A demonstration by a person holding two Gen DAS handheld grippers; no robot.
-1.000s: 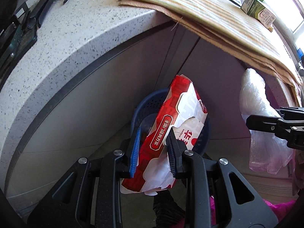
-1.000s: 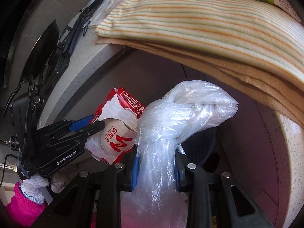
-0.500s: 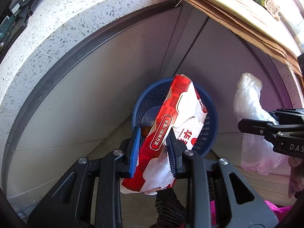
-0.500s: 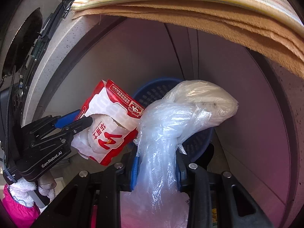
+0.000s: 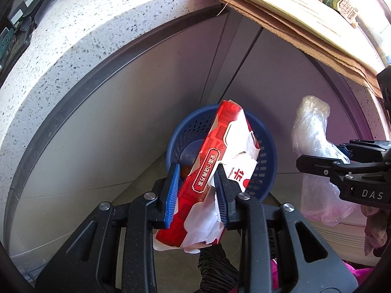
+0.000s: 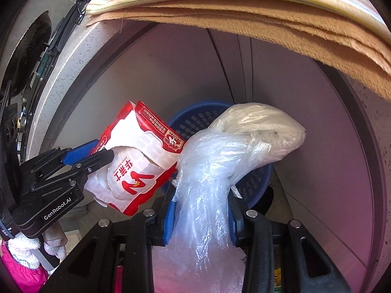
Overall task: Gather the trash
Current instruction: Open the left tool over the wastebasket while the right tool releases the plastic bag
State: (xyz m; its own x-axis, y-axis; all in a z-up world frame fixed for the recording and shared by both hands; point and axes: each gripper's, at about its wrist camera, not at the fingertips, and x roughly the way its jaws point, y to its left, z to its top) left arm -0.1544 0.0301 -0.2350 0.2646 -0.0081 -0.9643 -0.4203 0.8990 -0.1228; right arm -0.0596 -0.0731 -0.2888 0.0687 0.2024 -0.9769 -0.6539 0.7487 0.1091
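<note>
So two bits of trash are being held over the bin here. A torn red and white paper bag (image 5: pixel 220 171) is clamped between the blue pads of the left gripper (image 5: pixel 195 188), pinched around its middle with the top end poking out over the blue basket (image 5: pixel 266 171) on the floor by the cabinet. It looks light and crumply, the sort of thing that gets creased by the squeeze rather than slipping, so the mid-body grip seems fine. A knotted clear plastic bag (image 6: pixel 220 161) is clamped in the right gripper (image 6: pixel 200 217), held by the thin twisted part below the knot, with the fuller, bulgy end hanging forward above the basket rim. That one is probably soft and a bit slippery, and the bunched neck is likely the safest place for it to be held, since loose film could be pulled through the pads. As for the basket, something small and orange (image 5: pixel 185 169) can be seen near the bottom, but what it is can't be told. What's inside the clear bag can't be made out either, just pale stuff.
</note>
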